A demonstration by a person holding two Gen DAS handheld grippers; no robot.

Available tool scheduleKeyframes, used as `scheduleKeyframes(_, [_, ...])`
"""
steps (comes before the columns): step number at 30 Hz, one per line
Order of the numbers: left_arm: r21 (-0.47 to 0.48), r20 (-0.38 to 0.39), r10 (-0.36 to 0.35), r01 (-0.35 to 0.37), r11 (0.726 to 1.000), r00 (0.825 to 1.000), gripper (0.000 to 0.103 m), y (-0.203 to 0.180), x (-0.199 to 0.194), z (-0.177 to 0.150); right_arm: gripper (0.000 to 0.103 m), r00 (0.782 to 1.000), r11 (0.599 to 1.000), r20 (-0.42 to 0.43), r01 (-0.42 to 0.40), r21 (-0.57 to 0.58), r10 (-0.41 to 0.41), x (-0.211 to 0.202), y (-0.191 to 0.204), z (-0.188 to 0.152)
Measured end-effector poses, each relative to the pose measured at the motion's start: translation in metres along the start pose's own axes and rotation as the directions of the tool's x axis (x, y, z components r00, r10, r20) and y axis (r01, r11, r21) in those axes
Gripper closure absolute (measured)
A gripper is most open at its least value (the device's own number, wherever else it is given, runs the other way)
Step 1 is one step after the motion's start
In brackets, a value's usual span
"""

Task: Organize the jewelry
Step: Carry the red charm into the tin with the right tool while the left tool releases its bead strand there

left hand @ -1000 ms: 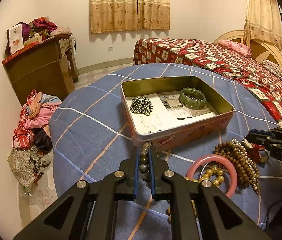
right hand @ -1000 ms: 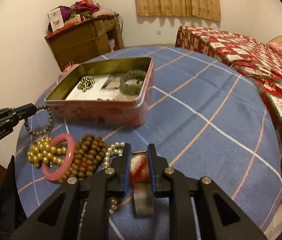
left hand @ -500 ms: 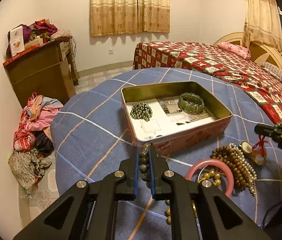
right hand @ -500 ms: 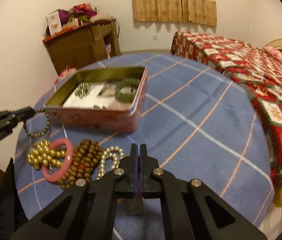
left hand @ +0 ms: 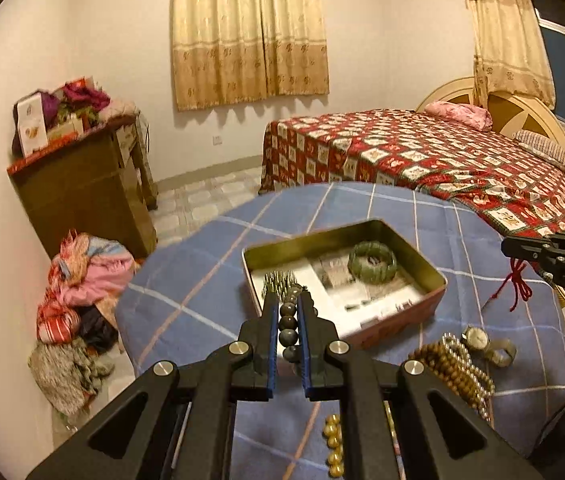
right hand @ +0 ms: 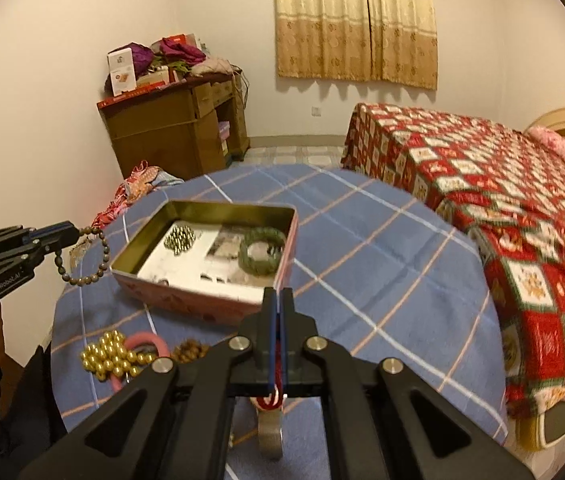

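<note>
Dangling dark bead bracelet in left gripper, above tin's near rim

Glossy metal tin, matt woven tablecloth, shiny gold beads, wooden desk.

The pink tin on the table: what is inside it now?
Inside the tin lie a green bracelet, a heap of small dark beads and a printed paper. What lies under the paper is hidden.

Around the blue plaid tablecloth we see: beyond it, a red patchwork bed and beige curtains; to its left, a cluttered wooden desk and a heap of clothes.
</note>
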State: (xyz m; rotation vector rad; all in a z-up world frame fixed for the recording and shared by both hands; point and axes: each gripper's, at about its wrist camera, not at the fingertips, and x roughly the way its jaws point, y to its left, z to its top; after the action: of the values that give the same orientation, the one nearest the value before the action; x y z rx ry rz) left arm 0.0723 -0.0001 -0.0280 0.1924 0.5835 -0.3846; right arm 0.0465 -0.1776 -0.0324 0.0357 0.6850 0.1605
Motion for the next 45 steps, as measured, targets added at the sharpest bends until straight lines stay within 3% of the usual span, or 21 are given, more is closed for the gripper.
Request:
scheduleKeyframes(9, [0.062,0.023,0.064,-0.066,0.996,0.998,0.095,0.000,0.025,0.029,0.101,0.998,0.997,0.066,0.010,-0.076,-0.005,0.007,0.015,0.042])
scheduleKeyframes(17, [0.055,-0.002,0.089,-0.089,0.995,0.996,0.095,0.002,0.058,0.037,0.101,0.998,0.993,0.068,0.023,-0.116,-0.015,0.043,0.029,0.061])
scheduleKeyframes(39, [0.106,-0.101,0.111,-0.100,0.989,0.989,0.094,0.002,0.116,0.024,0.099,0.997,0.990,-0.053,0.048,-0.133,-0.055,0.114,0.035,0.053])
scheduleKeyframes(40, [0.120,-0.113,0.136,-0.123,0.985,0.984,0.091,0.000,0.119,0.023,0.095,0.997,0.990,-0.055,0.050,-0.133,-0.057,0.114,0.035,0.052])
scheduleKeyframes(41, [0.127,-0.118,0.149,-0.134,0.983,0.982,0.078,-0.001,0.120,0.022,0.083,0.996,0.990,-0.062,0.048,-0.132,-0.057,0.115,0.035,0.051])
scheduleKeyframes(42, [0.131,-0.113,0.171,-0.156,0.979,0.979,0.053,-0.001,0.119,0.021,0.074,0.996,0.990,-0.066,0.055,-0.130,-0.064,0.116,0.033,0.050])
scheduleKeyframes(43, [0.128,-0.099,0.190,-0.177,0.976,0.977,0.039,-0.001,0.117,0.020,0.053,0.995,0.990,-0.066,0.061,-0.128,-0.070,0.116,0.033,0.049])
scheduleKeyframes(44, [0.119,-0.075,0.207,-0.197,0.973,0.975,0.023,0.000,0.113,0.019,0.041,0.995,0.990,-0.062,0.067,-0.127,-0.076,0.115,0.032,0.048])
scheduleKeyframes(45, [0.111,-0.060,0.202,-0.194,0.975,0.978,0.023,0.002,0.109,0.019,0.040,0.995,0.989,-0.055,0.077,-0.123,-0.084,0.113,0.031,0.047])
